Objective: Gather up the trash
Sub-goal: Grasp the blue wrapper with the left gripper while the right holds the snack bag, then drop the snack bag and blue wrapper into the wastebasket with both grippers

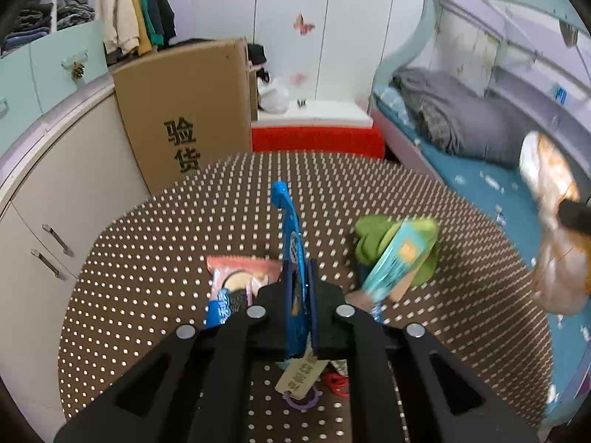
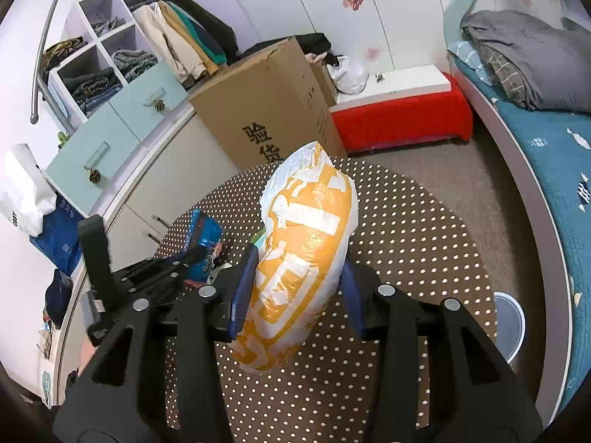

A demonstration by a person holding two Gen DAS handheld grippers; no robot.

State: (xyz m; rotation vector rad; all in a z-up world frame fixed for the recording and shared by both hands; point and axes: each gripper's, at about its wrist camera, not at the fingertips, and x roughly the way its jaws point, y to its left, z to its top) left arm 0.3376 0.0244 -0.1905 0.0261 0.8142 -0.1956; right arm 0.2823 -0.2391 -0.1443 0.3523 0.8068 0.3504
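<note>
— Why's the left claw (image 1: 297, 288) pinched tight on that blue wrapper (image 1: 291, 243)?

— I'd guess it's headed for the orange-and-white bag (image 2: 306, 254), which the right claw (image 2: 295, 295) clamps around the middle, up off the dotted bench (image 2: 406, 229).

— Anything in the way?

— A pink packet (image 1: 240, 273) and a teal wrapper on a green cloth (image 1: 399, 254) lie just beside, uncollected.

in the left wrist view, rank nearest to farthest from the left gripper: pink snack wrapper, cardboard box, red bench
1. pink snack wrapper, on the table just left of the left gripper
2. cardboard box, beyond the table, left
3. red bench, farther back, centre
</note>
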